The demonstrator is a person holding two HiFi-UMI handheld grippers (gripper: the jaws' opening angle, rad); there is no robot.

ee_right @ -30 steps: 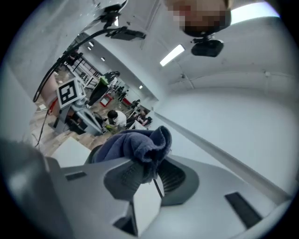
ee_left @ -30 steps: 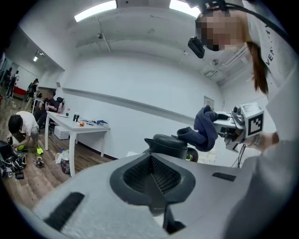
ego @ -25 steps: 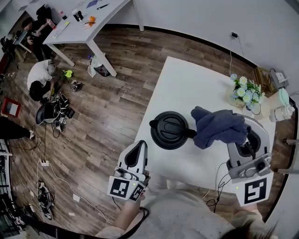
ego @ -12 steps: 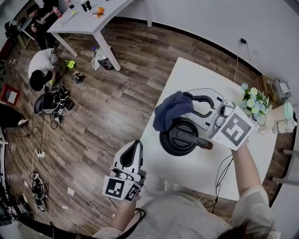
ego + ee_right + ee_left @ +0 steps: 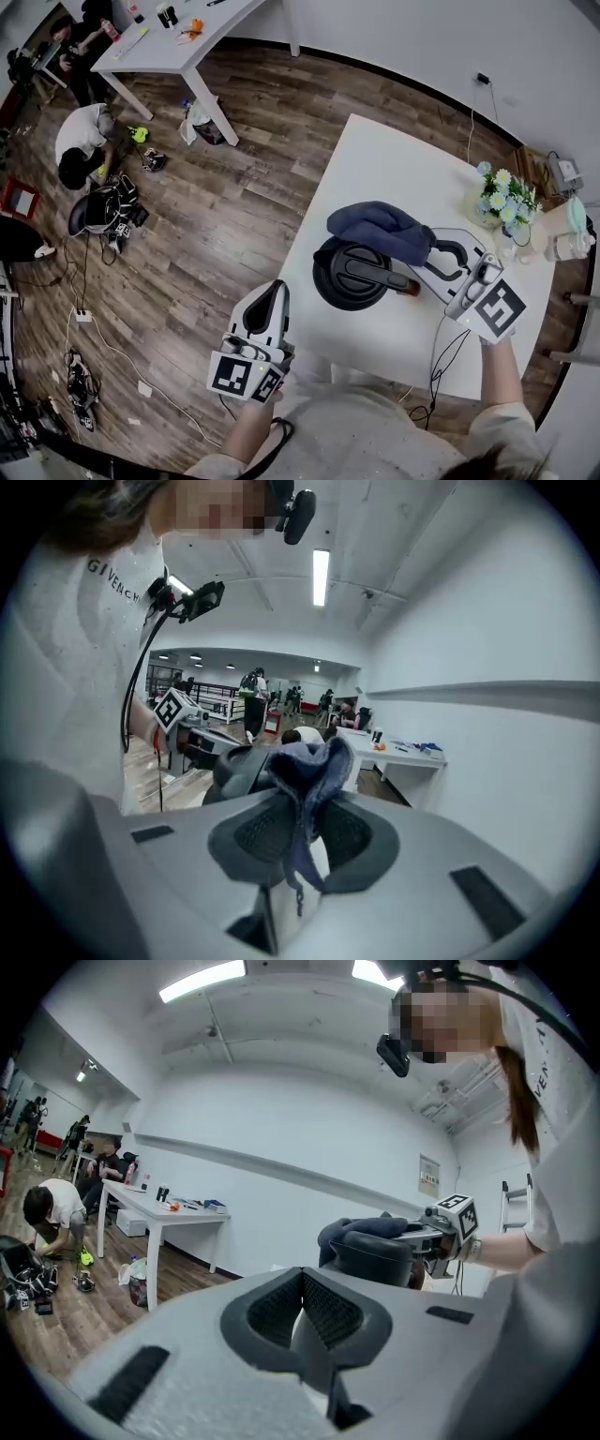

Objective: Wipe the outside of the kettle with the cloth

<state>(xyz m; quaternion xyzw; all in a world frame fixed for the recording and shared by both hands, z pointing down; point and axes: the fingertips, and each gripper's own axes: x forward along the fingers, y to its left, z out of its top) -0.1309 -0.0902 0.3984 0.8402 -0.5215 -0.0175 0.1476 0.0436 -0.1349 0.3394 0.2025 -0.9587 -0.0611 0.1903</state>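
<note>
Since half a second ago the cloth [image 5: 377, 225] has been drawn across the kettle [image 5: 349, 278] from its far left edge to its far right side, and the right gripper [image 5: 427, 251] has been pulled back toward the person's right; the left gripper [image 5: 274, 302] has hardly been shifted. The cloth, dark blue and bunched, is now draped over the far part of the black kettle, touching its top, while the handle is left uncovered on the near side. The kettle is stood upright on the white surface [image 5: 375, 155], near its left edge. In the right gripper view the fingers [image 5: 253, 838] are seen clenched on a fold of the cloth [image 5: 312, 766], which is bunched up beyond the tips, with a loose thread hung down between the pads; the kettle [image 5: 234, 768] is glimpsed just behind it, to the left. The left gripper is held off the near left corner of the surface, above the wooden floor [image 5: 216, 206] and well apart from the kettle. In the left gripper view its fingers [image 5: 279, 1313] are seen pressed together with nothing between them, and beyond them the kettle [image 5: 371, 1261] is seen with the cloth [image 5: 358, 1228] laid on top. Flowers [image 5: 502, 192] are set near the far right corner of the surface, well apart from the kettle. A second table [image 5: 187, 33] is placed further off across the floor, and a crouched person [image 5: 80, 150] is seen on the floor beside it.
</note>
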